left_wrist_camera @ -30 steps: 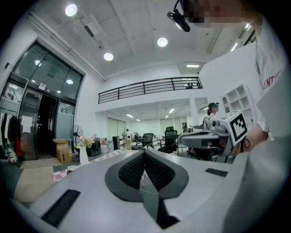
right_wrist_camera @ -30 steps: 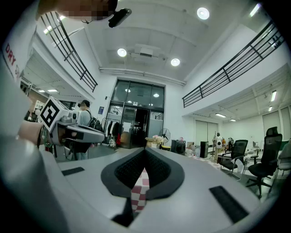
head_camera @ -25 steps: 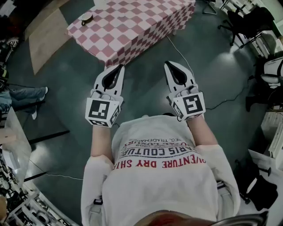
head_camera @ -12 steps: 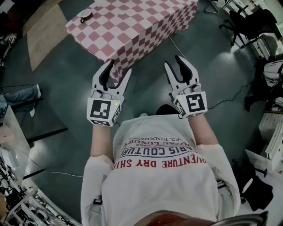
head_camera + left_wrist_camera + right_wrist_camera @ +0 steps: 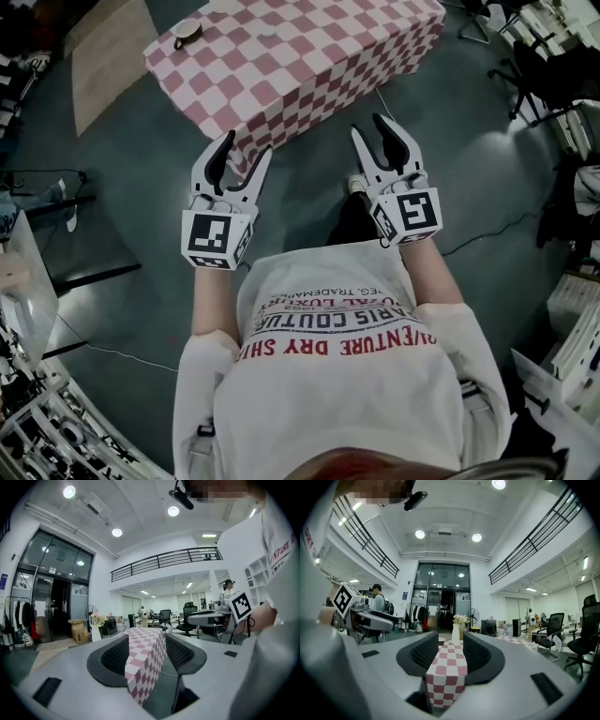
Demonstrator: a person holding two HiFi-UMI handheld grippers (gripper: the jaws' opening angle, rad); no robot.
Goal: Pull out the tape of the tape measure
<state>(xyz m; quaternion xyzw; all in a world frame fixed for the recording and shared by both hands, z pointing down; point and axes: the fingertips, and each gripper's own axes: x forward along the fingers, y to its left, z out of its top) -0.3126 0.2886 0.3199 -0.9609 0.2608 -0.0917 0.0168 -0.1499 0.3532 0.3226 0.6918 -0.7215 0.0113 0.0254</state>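
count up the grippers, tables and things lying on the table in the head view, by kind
grippers: 2, the left gripper and the right gripper; the jaws of both have just been opening, with nothing between them
checked table: 1
tape measure on the table's far corner: 1
total: 4

Three cameras sharing one pink-and-white checked cloth-covered table [image 5: 309,56].
The head view looks steeply down, close over the left gripper [image 5: 247,145] and right gripper [image 5: 368,125]. Each gripper view looks about level along its own jaws, which have just been opening with nothing held between them, toward the table not far ahead; each also catches the other gripper at its edge.
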